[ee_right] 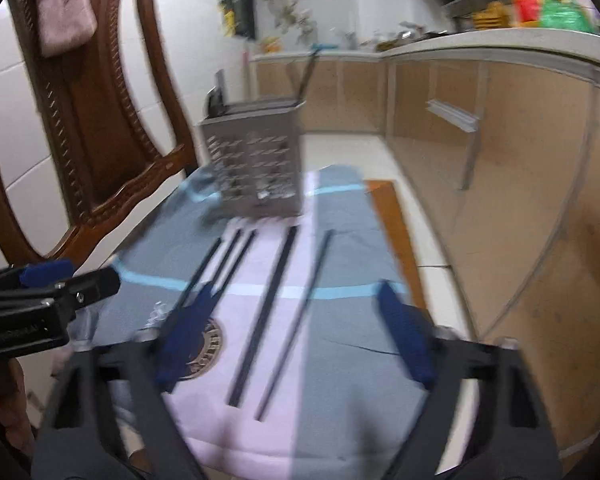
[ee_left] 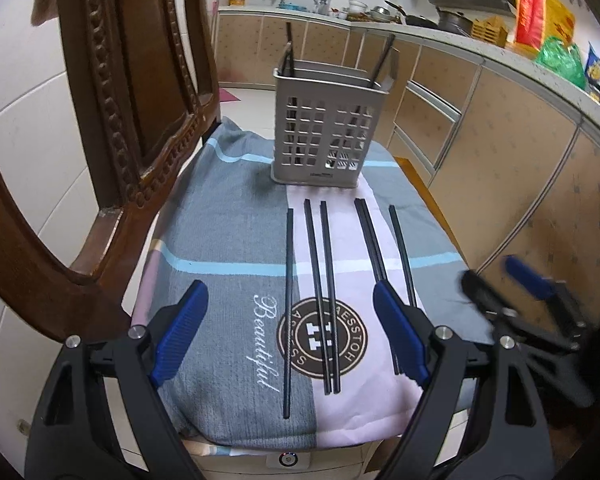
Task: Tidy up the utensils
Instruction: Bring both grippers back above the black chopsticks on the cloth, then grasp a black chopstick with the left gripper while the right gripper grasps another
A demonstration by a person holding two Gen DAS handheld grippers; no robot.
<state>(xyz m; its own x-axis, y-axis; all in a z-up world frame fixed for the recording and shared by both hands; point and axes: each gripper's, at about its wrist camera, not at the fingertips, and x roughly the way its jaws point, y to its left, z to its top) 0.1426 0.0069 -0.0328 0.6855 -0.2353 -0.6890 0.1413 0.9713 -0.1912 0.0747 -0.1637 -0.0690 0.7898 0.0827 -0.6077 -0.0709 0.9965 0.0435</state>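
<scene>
Several black chopsticks (ee_left: 318, 288) lie side by side on a grey and pink towel (ee_left: 228, 240), pointing toward a grey perforated utensil holder (ee_left: 320, 136) at the far end. The holder has a few dark utensils standing in it. My left gripper (ee_left: 292, 332) is open and empty above the near ends of the chopsticks. My right gripper (ee_right: 296, 332) is open and empty over the right-hand chopsticks (ee_right: 268, 312); it also shows blurred in the left wrist view (ee_left: 500, 280). The holder (ee_right: 256, 164) stands beyond them.
A carved wooden chair back (ee_left: 128, 92) rises at the left of the towel. Kitchen cabinets (ee_left: 500, 152) and a cluttered counter (ee_left: 440, 32) run along the right and back. The towel's right edge drops to a tiled floor (ee_right: 412, 208).
</scene>
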